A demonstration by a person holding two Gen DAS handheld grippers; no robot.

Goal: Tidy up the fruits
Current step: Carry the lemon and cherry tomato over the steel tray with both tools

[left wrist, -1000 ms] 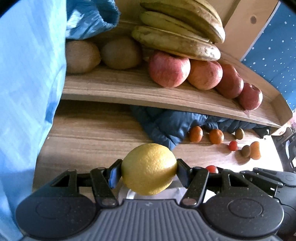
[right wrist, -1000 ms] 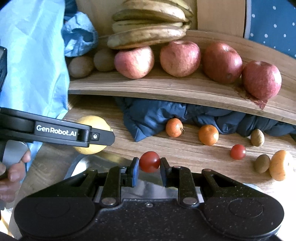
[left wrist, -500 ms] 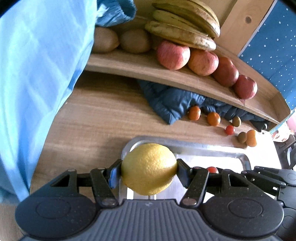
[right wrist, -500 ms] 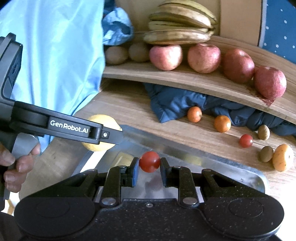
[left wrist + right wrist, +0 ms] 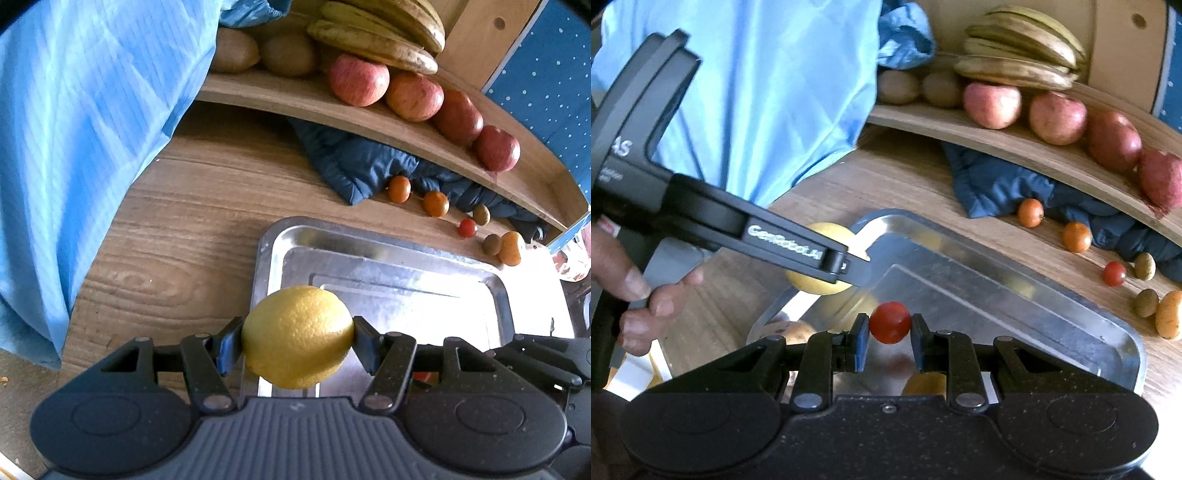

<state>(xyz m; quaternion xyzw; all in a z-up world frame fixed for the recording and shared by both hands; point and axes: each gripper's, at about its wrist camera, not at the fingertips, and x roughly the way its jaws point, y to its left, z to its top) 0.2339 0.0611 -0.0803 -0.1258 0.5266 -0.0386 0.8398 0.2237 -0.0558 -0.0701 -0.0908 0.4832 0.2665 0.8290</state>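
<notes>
My left gripper (image 5: 297,338) is shut on a yellow lemon (image 5: 297,334) and holds it above the near left corner of a metal tray (image 5: 388,247). The lemon also shows in the right wrist view (image 5: 820,230), partly hidden by the left gripper's arm. My right gripper (image 5: 889,325) is shut on a red cherry tomato (image 5: 890,322) above the same tray (image 5: 997,273). Small orange, red and olive fruits (image 5: 436,203) lie on the table beyond the tray.
A wooden shelf (image 5: 332,107) at the back holds apples (image 5: 358,79), bananas (image 5: 373,44) and kiwis (image 5: 290,55). A dark blue cloth (image 5: 354,162) lies under it. A light blue cloth (image 5: 74,110) hangs at the left. A brownish fruit (image 5: 792,330) lies by the tray's near corner.
Both grippers have drawn back from the shelf with their fruit held. The metal tray has come fully into view below them.
</notes>
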